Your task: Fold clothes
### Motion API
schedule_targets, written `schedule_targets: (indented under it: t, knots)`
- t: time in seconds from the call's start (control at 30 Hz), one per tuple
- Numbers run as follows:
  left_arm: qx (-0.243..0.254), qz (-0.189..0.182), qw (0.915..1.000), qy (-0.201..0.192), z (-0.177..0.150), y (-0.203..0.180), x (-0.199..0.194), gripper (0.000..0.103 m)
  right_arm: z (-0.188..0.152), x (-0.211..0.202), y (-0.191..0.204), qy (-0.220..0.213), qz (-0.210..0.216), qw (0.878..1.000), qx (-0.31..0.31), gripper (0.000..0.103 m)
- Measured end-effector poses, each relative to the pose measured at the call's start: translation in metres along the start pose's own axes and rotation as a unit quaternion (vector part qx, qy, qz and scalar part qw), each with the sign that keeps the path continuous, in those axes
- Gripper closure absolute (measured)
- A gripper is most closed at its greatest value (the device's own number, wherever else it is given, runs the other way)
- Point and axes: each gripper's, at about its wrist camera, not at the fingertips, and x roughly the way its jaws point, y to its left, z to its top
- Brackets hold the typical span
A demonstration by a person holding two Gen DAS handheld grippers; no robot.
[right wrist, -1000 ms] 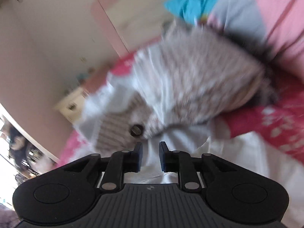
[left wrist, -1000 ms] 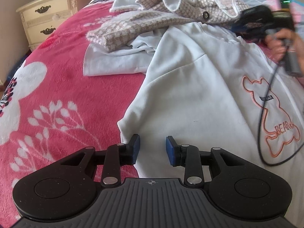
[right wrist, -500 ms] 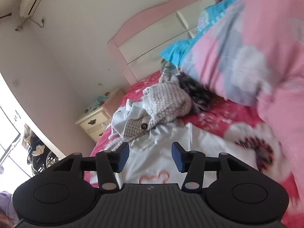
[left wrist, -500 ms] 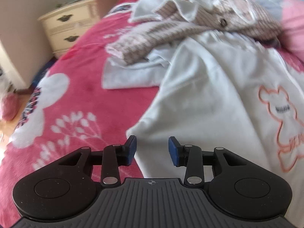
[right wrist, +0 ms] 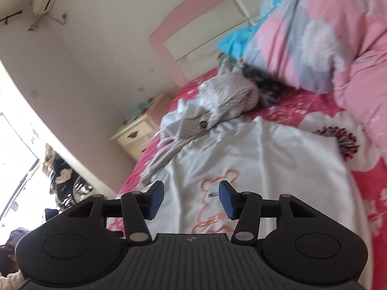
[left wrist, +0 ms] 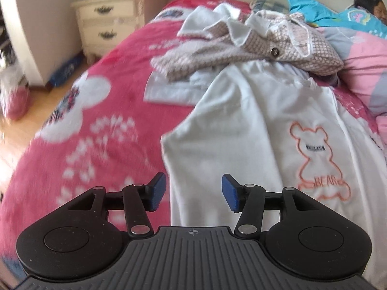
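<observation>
My left gripper [left wrist: 194, 191] is opening, nothing between its jaws; my right gripper [right wrist: 191, 199] stands apart, empty. The white sweatshirt [left wrist: 244, 130] lies flat on the bed [left wrist: 96, 111], its orange bear outline reading "BEAR"; the smaller black label is probably lettering, too blurred to read.

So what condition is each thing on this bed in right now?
White bear-print sweatshirt: spread flat, unfolded.
Beige checked knit jacket: crumpled heap, overlapping the sweatshirt's far end.
Left gripper: jaws opening, nothing between them.
Right gripper: jaws apart, empty.
Cream nightstand: drawers shut.
</observation>
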Motion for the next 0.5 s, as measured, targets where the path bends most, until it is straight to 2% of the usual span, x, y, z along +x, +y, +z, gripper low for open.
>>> schedule_targets:
  t: [0.1,0.2,0.33,0.5]
  knots:
    - [-0.034,-0.015,0.9990,0.025,-0.012,0.019,-0.009,0.052,-0.003,0.022,0.017,0.033,0.019,0.999,-0.012,0.050]
    - [-0.063,-0.047,0.9953,0.057,-0.022,0.039,-0.016,0.052,-0.008,0.054,0.038,0.076,0.039,0.996,-0.031,0.050]
    - [-0.051,-0.084,0.9909,0.092,-0.035,0.050,-0.017,0.051,-0.022,0.097,0.066,0.129,0.065,0.988,-0.048,0.050]
    - [-0.053,-0.123,0.9806,0.143,-0.051,0.051,0.001,0.050,-0.042,0.136,0.093,0.166,0.070,0.981,-0.073,0.050]
